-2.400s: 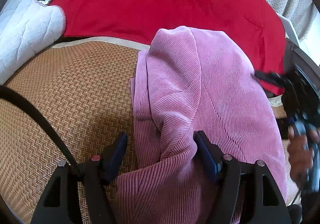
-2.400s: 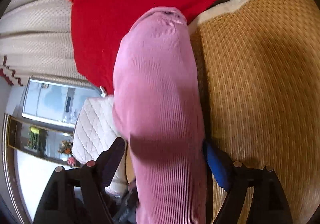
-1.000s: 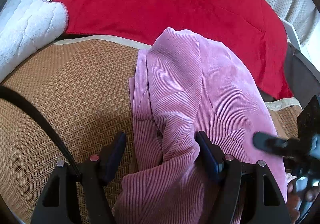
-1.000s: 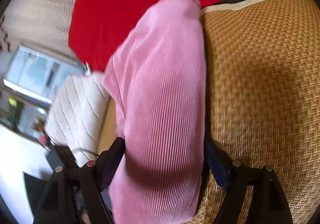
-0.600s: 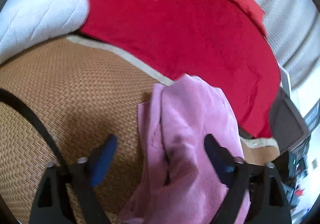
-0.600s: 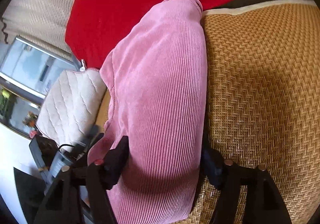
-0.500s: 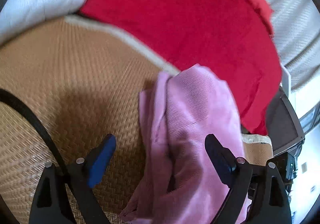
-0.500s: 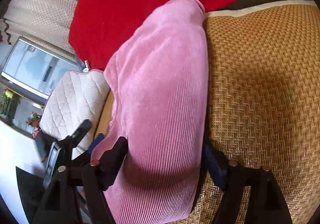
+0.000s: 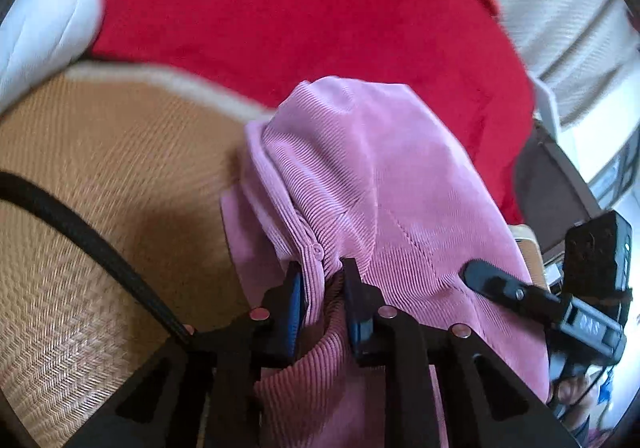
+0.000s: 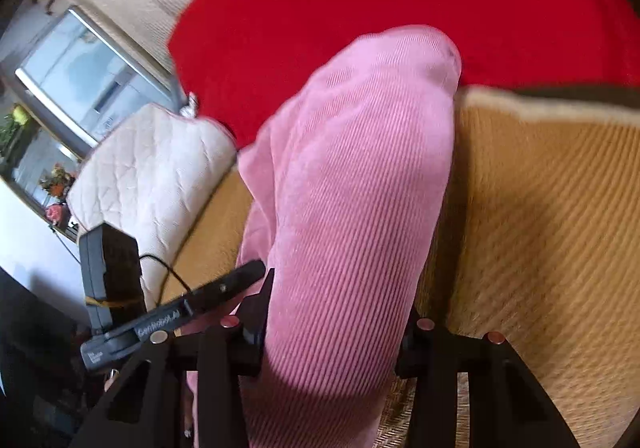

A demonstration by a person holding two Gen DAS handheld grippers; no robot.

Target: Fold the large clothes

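Left wrist view: one pink corduroy garment (image 9: 384,184), bunched, lies on one woven mat (image 9: 100,188), with one red blanket (image 9: 288,12) at twelve o'clock and one white quilted cushion (image 9: 36,32) at ten o'clock. Left tool (image 9: 320,288) — jaws narrow and closing, blue pads pinching a buttoned fold of the garment. Right tool (image 9: 476,274) enters at four o'clock over the cloth. Only this view shows the button (image 9: 317,249).

Right wrist view: right tool (image 10: 334,312) closing, jaws at mid width on a thick roll of the garment (image 10: 360,188), pads pressing both sides. Only this view shows a window (image 10: 84,80) and flowers (image 10: 56,178) at nine o'clock.
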